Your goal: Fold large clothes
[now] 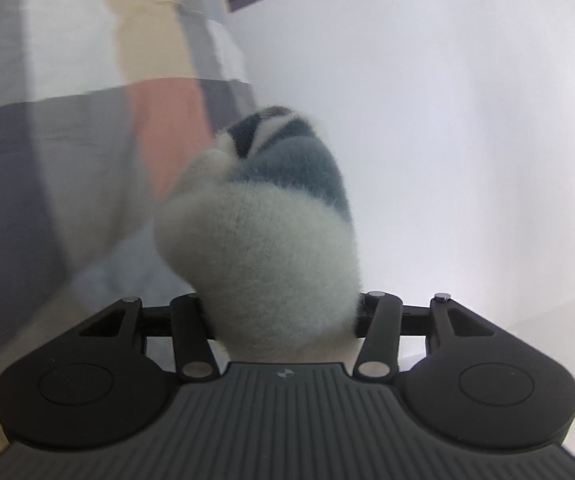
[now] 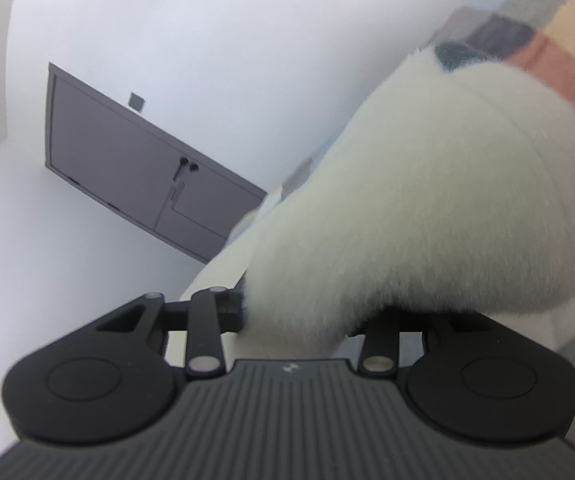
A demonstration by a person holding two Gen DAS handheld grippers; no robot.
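A fluffy white garment with blue-grey stripes (image 1: 263,232) bulges up out of my left gripper (image 1: 283,320), lifted off the surface. The fabric fills the gap between the jaws and hides both fingers. In the right wrist view a thick white fold of the same fluffy garment (image 2: 427,208) rises from my right gripper (image 2: 299,316) and spreads to the right; a bit of blue stripe shows at its far end. Here too the cloth covers the fingers. Both grippers are shut on the cloth.
A patchwork cover in grey, white, tan and salmon blocks (image 1: 87,120) lies to the left in the left view and at the top right (image 2: 547,52) in the right view. Beyond are a white wall (image 1: 447,120) and a grey cabinet with two doors (image 2: 127,160).
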